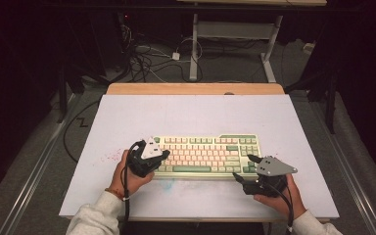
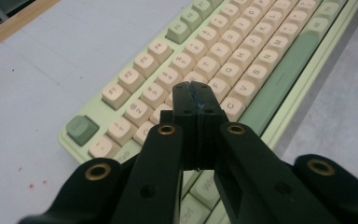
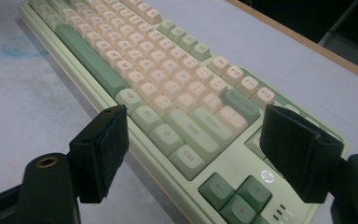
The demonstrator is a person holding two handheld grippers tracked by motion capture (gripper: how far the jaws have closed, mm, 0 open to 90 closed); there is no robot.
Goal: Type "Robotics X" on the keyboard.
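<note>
A pale table [image 1: 127, 117] filled the middle of the high view, the keyboard [image 1: 208, 155] lying low at centre. The left gripper [image 2: 193, 100] was fully closed on nothing, its tips poised over the letter keys. The right gripper [image 3: 191, 154] stood wide open, empty, at the keyboard's lower right corner. Closed tips are broad: pressing down might catch two keys together.

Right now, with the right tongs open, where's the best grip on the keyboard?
Probably the keyboard's right end, near the arrow keys. Come in from the right: the right tongs already straddle that corner, and the low, flat case edge there gives a thin lip to pinch.
</note>
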